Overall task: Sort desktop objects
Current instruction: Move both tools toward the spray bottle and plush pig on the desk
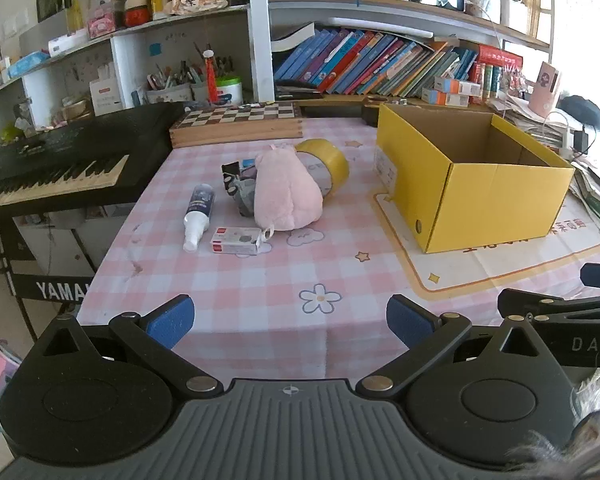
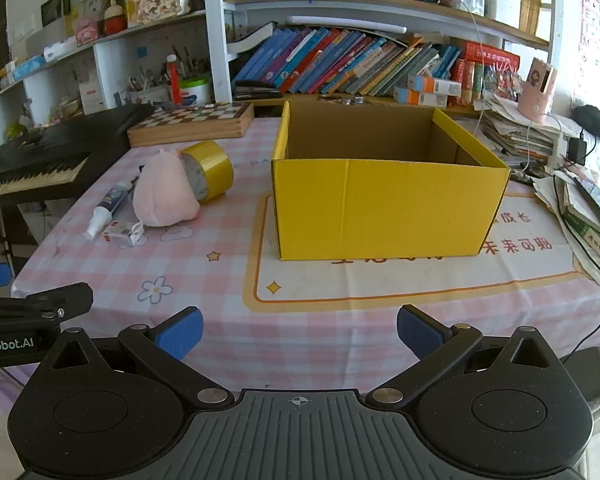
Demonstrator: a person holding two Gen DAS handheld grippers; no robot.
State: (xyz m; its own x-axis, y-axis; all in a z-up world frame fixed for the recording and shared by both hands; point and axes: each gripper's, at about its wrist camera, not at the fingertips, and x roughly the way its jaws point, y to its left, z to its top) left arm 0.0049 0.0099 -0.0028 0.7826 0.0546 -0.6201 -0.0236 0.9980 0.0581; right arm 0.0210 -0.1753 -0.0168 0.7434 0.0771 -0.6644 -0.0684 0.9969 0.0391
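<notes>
Yellow box (image 2: 384, 208) sits empty at frame centre to receive clutter; left tool (image 1: 290, 326) and right tool (image 2: 300, 334) hover spread apart, empty.

A black Yamaha keyboard (image 1: 56, 168) is seen at the left edge of the table, and a wooden chessboard case (image 1: 238, 122) is laid flat at the far edge of the pink checked tablecloth (image 1: 236, 280). Behind these, white shelves (image 1: 260, 28) are filled with slanting rows of books (image 1: 364, 62), pen pots (image 1: 172, 86) and ornaments. A stack of papers (image 2: 516, 132) is piled at the right, with a pink holder (image 2: 538, 88) set on top.
</notes>
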